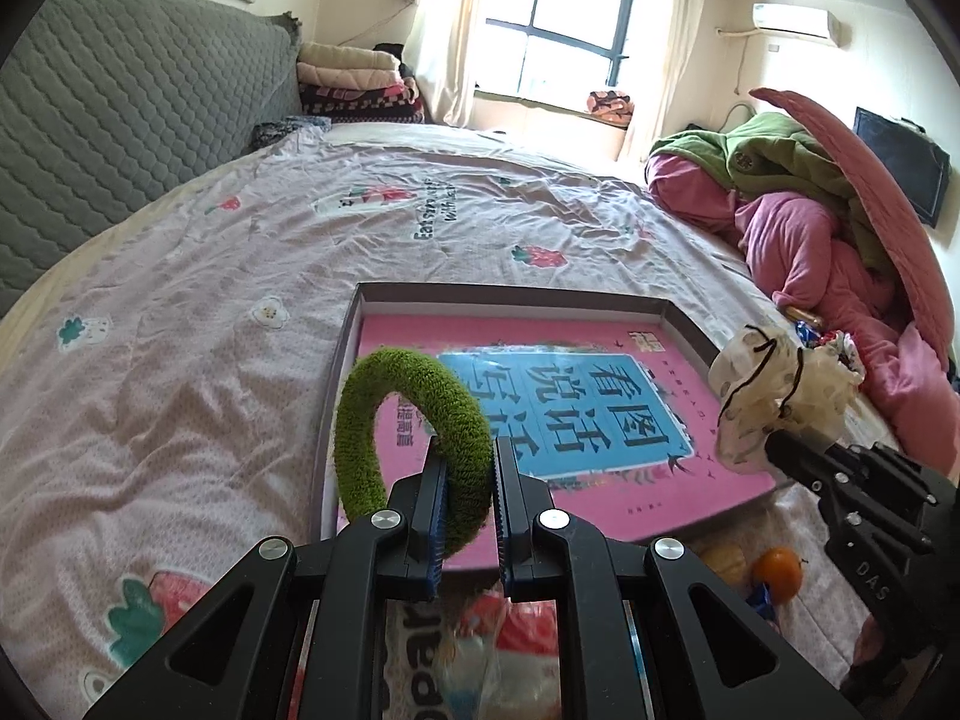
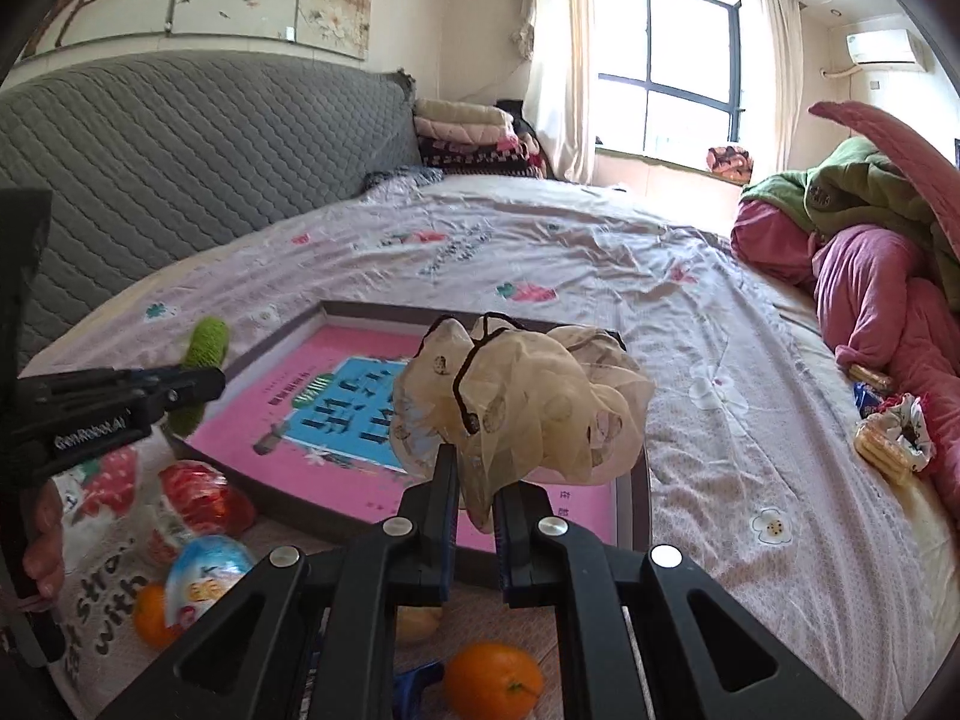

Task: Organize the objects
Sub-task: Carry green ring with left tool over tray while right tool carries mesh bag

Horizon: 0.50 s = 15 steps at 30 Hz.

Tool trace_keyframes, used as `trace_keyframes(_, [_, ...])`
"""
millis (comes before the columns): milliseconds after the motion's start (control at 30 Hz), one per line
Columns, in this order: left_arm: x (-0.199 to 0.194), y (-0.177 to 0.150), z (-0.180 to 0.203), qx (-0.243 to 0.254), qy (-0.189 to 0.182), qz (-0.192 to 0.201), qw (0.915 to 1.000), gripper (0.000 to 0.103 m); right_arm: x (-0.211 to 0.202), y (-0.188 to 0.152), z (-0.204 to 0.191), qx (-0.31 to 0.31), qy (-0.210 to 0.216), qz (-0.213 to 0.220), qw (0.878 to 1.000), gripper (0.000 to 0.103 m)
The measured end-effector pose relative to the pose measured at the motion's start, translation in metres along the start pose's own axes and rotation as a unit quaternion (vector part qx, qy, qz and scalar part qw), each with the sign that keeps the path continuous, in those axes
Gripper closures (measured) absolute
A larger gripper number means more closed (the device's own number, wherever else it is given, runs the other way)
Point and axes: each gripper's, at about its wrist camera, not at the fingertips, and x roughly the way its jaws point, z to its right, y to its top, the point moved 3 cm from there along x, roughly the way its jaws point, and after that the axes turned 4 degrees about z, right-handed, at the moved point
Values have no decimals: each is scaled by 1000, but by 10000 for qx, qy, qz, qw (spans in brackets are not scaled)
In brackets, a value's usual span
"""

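My left gripper (image 1: 467, 480) is shut on a fuzzy green headband (image 1: 390, 414), held upright over the near left corner of a shallow grey box (image 1: 510, 291) with a pink and blue book (image 1: 600, 420) in it. My right gripper (image 2: 476, 486) is shut on a sheer beige scrunchie (image 2: 522, 408) with a black cord, held above the box's near edge (image 2: 636, 504). The scrunchie also shows in the left wrist view (image 1: 774, 396), and the headband in the right wrist view (image 2: 204, 360).
The box lies on a bed with a pale printed sheet (image 1: 180, 330). Oranges (image 2: 492, 681), a red snack pack (image 2: 198, 498) and a blue-white packet (image 2: 207, 576) lie near me. A pink and green bedding pile (image 2: 870, 276), biscuits and a frilly scrunchie (image 2: 900, 432) are at right. A grey headboard (image 1: 120, 108) is at left.
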Motion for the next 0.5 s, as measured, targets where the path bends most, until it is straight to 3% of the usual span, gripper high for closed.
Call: trace_keyframes(500, [49,-6,-5,-42,-92,-672,9977,89,29,-13,11,296,62,-554,9980,92])
